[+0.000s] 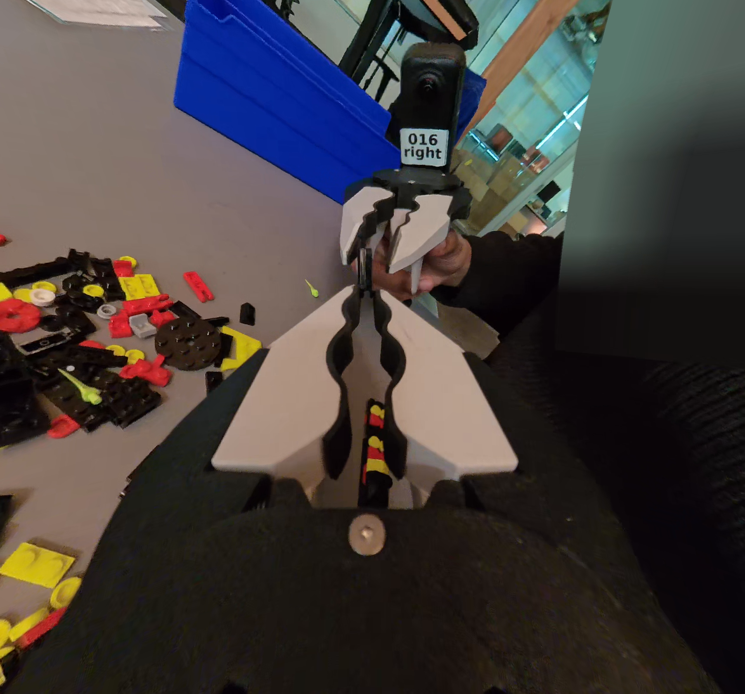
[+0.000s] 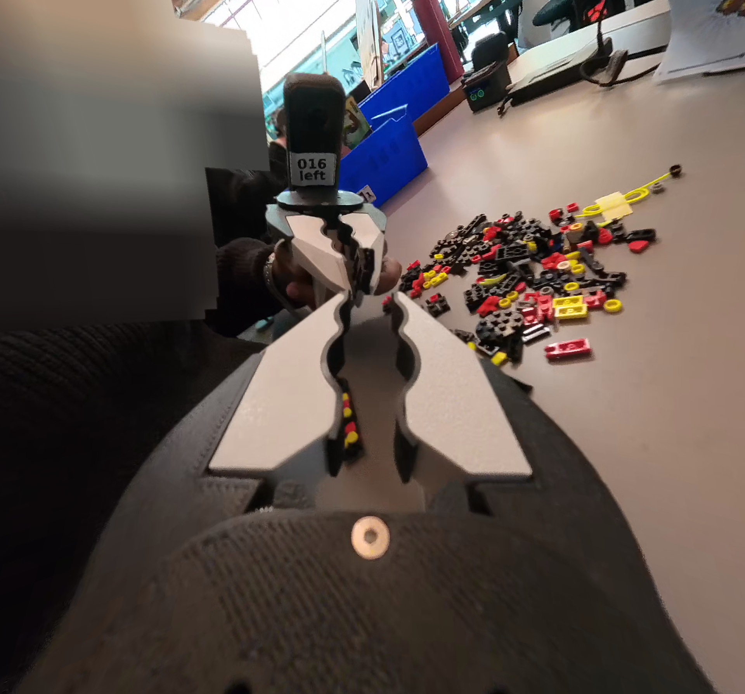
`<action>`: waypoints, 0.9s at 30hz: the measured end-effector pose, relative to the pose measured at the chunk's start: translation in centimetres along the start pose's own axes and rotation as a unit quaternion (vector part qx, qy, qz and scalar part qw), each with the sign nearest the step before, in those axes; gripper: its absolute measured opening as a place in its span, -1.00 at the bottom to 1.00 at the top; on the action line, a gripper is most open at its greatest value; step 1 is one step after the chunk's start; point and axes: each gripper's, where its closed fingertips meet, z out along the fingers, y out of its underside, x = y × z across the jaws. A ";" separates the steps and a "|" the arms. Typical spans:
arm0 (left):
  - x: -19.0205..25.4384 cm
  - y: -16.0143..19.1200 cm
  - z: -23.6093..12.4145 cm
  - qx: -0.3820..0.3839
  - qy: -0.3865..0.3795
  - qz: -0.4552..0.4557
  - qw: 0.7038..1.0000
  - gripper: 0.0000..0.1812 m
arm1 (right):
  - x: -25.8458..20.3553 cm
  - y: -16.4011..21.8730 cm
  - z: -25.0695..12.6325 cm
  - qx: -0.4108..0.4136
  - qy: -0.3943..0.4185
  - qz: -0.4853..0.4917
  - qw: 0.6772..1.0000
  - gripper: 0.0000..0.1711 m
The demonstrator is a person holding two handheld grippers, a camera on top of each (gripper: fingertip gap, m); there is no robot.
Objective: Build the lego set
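Observation:
My left gripper (image 1: 365,292) is shut on a thin black lego piece (image 1: 366,267) that sticks out past its tips. My right gripper (image 2: 371,298) is open and faces the left one tip to tip above the table edge. In the left wrist view the right gripper (image 1: 383,275) shows with its jaws apart, and the black piece lies against one of its fingers. In the right wrist view the left gripper (image 2: 358,287) holds the black piece (image 2: 356,271) just ahead of my right fingers. A black strip with red and yellow bits (image 1: 375,445) shows low between the left fingers; a similar one (image 2: 348,424) shows in the right view.
A pile of loose black, red and yellow lego pieces (image 1: 80,352) (image 2: 544,283) lies on the grey table (image 1: 121,171). A blue bin (image 1: 262,90) (image 2: 387,150) stands behind. A yellow-green string piece (image 2: 629,199), a black device (image 2: 483,86) and papers (image 2: 705,9) lie farther off. Less than 4 cm separates the two grippers' tips.

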 end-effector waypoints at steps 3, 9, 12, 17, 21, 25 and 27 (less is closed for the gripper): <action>0.1 0.2 -0.1 -0.008 0.014 -0.020 1.000 -0.96 | 0.3 0.1 -0.2 -0.008 0.012 -0.034 0.999 -0.76; 0.4 3.9 0.1 -0.128 0.048 -0.095 0.986 -0.96 | -1.4 1.5 0.0 -0.056 -0.009 -0.160 0.985 -0.64; 0.5 6.0 -0.1 -0.190 0.049 -0.111 0.974 -0.96 | -1.7 3.1 0.0 -0.098 0.001 -0.253 0.963 -0.65; 0.5 7.4 -0.1 -0.225 0.052 -0.131 0.964 -0.96 | -1.2 6.1 0.7 -0.175 0.024 -0.355 0.918 -0.65; 0.7 8.0 -0.1 -0.240 0.055 -0.136 0.960 -0.96 | -0.9 7.2 1.0 -0.200 0.040 -0.406 0.891 -0.65; 0.8 8.3 -0.1 -0.249 0.050 -0.126 0.959 -0.96 | -1.1 7.7 1.3 -0.205 0.037 -0.425 0.881 -0.64; 0.9 8.2 0.0 -0.248 0.050 -0.124 0.960 -0.96 | -1.2 7.9 1.4 -0.210 0.034 -0.431 0.877 -0.64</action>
